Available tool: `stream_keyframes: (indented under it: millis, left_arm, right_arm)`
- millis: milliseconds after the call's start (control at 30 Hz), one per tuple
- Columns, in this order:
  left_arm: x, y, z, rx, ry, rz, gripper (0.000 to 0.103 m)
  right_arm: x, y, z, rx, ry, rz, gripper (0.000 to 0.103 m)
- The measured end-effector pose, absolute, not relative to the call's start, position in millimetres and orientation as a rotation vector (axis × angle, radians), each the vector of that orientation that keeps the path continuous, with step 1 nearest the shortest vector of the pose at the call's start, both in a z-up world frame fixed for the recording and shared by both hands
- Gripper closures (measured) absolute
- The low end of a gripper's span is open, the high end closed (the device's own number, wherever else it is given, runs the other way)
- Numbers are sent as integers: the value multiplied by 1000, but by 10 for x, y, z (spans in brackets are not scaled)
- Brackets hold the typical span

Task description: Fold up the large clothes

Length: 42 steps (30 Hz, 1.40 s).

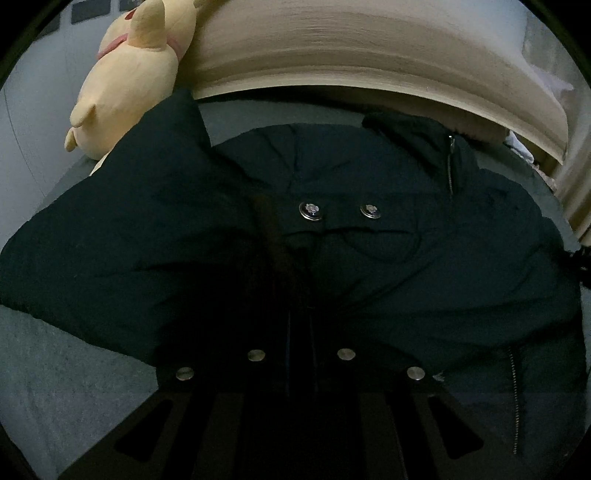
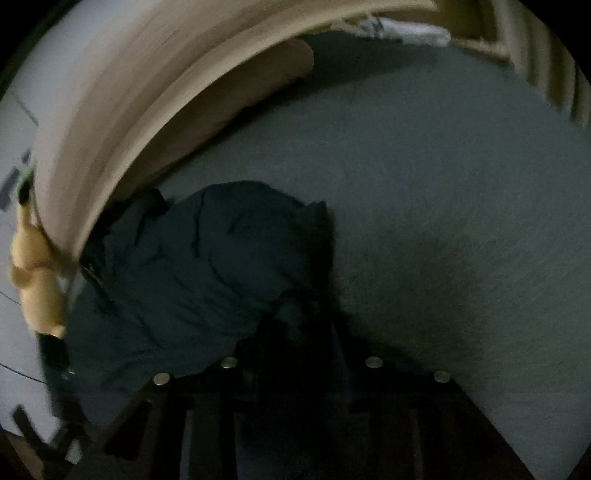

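Note:
A large dark padded jacket with two metal snap buttons and a zipper lies bunched on a grey bed. My left gripper is close over it, and its dark fingers seem pressed together in the fabric by the snap tab. In the right wrist view the same jacket lies left of centre on the bed. My right gripper appears shut on the jacket's right edge. The dark hides both sets of fingertips.
A yellow plush toy leans at the bed's far left against a beige headboard; it also shows at the left edge of the right wrist view. White cloth lies at the far end.

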<state>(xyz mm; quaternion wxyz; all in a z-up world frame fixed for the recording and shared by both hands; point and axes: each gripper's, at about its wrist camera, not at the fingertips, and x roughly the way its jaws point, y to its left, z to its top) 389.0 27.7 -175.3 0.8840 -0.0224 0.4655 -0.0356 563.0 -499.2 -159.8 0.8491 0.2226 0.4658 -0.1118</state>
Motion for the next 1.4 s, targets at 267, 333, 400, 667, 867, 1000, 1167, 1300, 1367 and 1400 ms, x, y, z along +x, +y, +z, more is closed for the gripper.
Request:
stream_keyframes:
  millis: [267,333,400,667,867,1000,1167,1300,1367,1400]
  left_arm:
    - [3868,267,-1731,-34,967,-72,93]
    - [3872,281,-1727,-31,969,-72,93]
    - [3881,277,-1725,-28,970,-73,93]
    - [3906,252,-1736,8,974,-69,91]
    - [3681,278,-1364,30,900,-121,35]
    - [3269,697,-922,-66,724,-170,17]
    - [3037,1837,-801,-334,661,-71,17]
    - [3131,2980,-1107,-654,672,127,17]
    - [3180,3335,-1282,-749,679,184,17]
    - [3244,3554,-1397,-790,694,229,17]
  right_arm:
    - [5118,-4493,-970,267,814,-188,43]
    - [5005,-4324,-962,258,806,-105,43]
    - [4972,-4253,-1098,270,843,-63,43]
    - [5106,-4437,-1780,339,1003,-88,41]
    - [4815,-4221,-1373,279,888,-91,14]
    - [4303,-4067,-1177,245,801,-54,11]
    - [3845,-4003,-1286,268,813,-27,10]
    - [3713,-3929,-1389,285,823,-54,10]
    - [3651,-3915,-1435,289,831,-71,10]
    - [3614,-3923,-1479,293,834,-84,10]
